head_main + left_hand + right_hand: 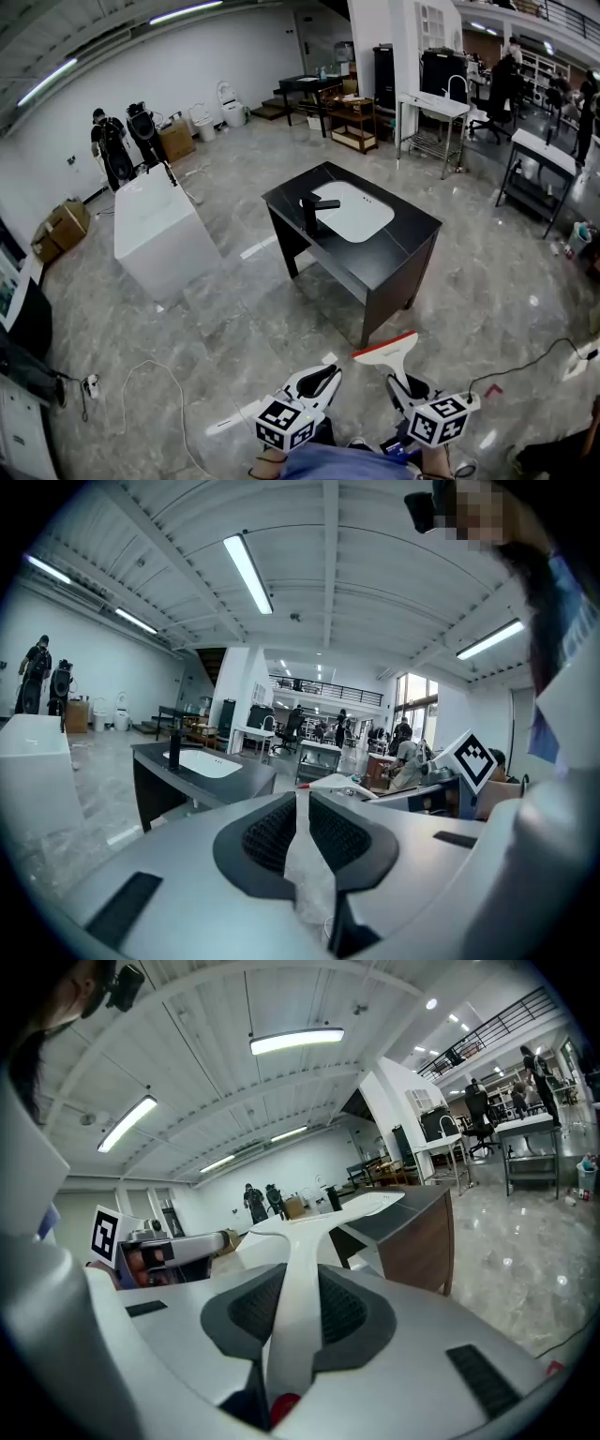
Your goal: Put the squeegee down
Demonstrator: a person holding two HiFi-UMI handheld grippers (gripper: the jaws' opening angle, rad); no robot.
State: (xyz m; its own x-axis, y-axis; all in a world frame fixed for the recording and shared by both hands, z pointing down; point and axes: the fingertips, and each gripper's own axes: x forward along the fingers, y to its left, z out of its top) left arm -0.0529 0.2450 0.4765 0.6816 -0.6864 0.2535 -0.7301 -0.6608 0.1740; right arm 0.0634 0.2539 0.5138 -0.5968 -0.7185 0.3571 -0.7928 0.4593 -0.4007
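Observation:
The squeegee (386, 350) is white with a red strip along its blade. Its handle (298, 1279) runs between the dark pads of my right gripper (401, 382), which is shut on it. The blade end points toward the black vanity table (398, 255) and hangs over the floor, short of the table's near corner. My left gripper (317, 382) is beside it on the left, pads drawn together to a thin slit (302, 808) with nothing held. In the left gripper view the squeegee blade (342, 782) and the right gripper's marker cube (473, 758) show to the right.
The table carries a white sink (354, 211) and a black faucet (314, 211). A white tub (155, 232) stands to the left, cardboard boxes (61, 227) beyond it. Two people (117, 145) stand by the far wall. A cable (150, 375) lies on the marble floor.

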